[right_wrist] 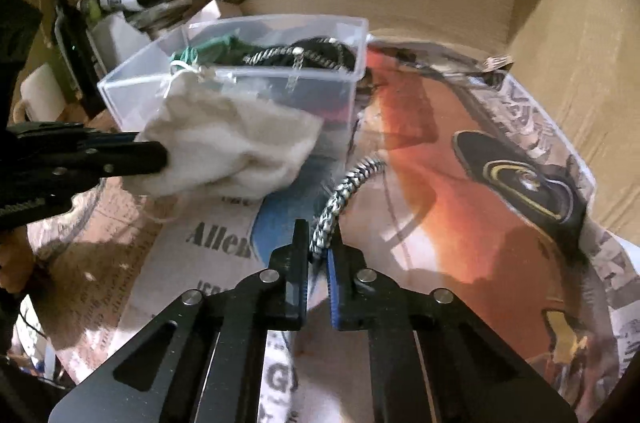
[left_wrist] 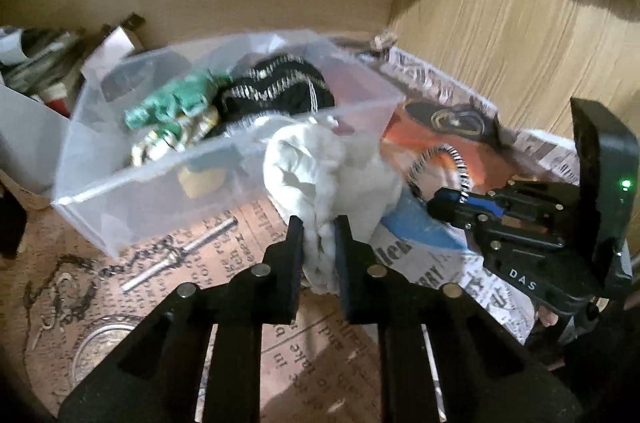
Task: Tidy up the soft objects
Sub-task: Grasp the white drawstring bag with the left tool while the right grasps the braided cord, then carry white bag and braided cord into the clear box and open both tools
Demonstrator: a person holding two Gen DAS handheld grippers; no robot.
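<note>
My left gripper [left_wrist: 319,227] is shut on a white cloth pouch [left_wrist: 324,163], held against the near wall of a clear plastic box [left_wrist: 120,183]. The pouch also shows in the right wrist view [right_wrist: 228,139], with the left gripper [right_wrist: 160,155] at its left end. The clear box [right_wrist: 132,95] holds a green fabric piece [left_wrist: 172,103] and a black cloth with silver trim [left_wrist: 276,87]. My right gripper [right_wrist: 320,235] is shut on a black-and-white braided cord [right_wrist: 340,195], just right of the pouch. In the left wrist view the right gripper [left_wrist: 444,201] holds the cord [left_wrist: 436,159] as a loop.
Newspaper sheets [right_wrist: 460,159] line the shelf floor. Wooden walls [left_wrist: 500,3] stand behind and to the right. A white container with pens and tools [left_wrist: 36,63] stands left of the box. A thin chain [left_wrist: 68,287] lies on the paper at lower left.
</note>
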